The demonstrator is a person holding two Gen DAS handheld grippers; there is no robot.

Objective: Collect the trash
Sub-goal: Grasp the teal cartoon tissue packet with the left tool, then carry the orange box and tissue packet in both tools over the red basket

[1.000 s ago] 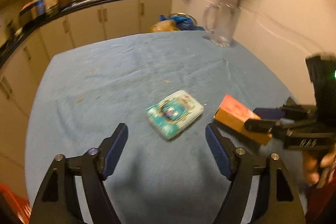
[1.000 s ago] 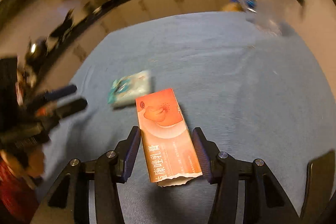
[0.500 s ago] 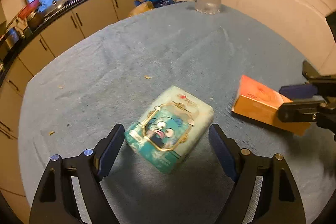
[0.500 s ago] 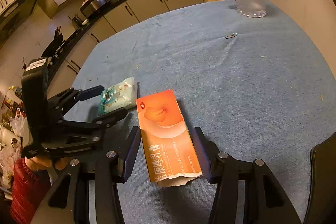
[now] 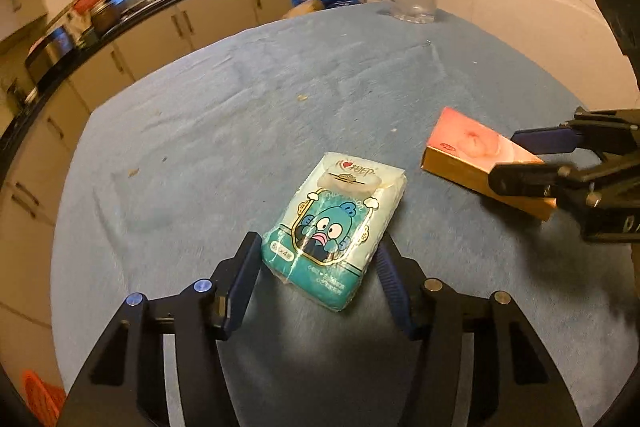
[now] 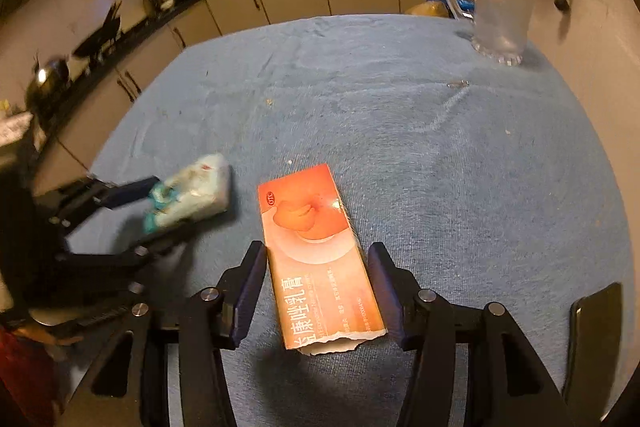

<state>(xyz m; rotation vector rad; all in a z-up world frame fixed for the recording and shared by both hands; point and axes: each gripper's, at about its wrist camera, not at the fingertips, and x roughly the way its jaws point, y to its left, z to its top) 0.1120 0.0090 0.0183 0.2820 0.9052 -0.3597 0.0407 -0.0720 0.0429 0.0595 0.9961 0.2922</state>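
Note:
A teal tissue pack (image 5: 334, 231) with a cartoon face sits between the fingers of my left gripper (image 5: 318, 263), which has closed in on its sides. It also shows in the right wrist view (image 6: 192, 193). An orange medicine box (image 6: 318, 259) with a torn near end lies on the blue cloth between the fingers of my right gripper (image 6: 316, 283), which has narrowed onto it. The box also shows in the left wrist view (image 5: 480, 163).
The round table wears a blue cloth (image 6: 440, 147) with small crumbs. A clear glass pitcher (image 6: 498, 3) stands at the far edge near the wall. A dark flat object (image 6: 596, 343) lies at the near right. Kitchen cabinets (image 5: 208, 19) run behind.
My left gripper moved forward over the tissue pack and its fingers closed in on it. My right gripper's fingers narrowed onto the orange box, which stayed in place.

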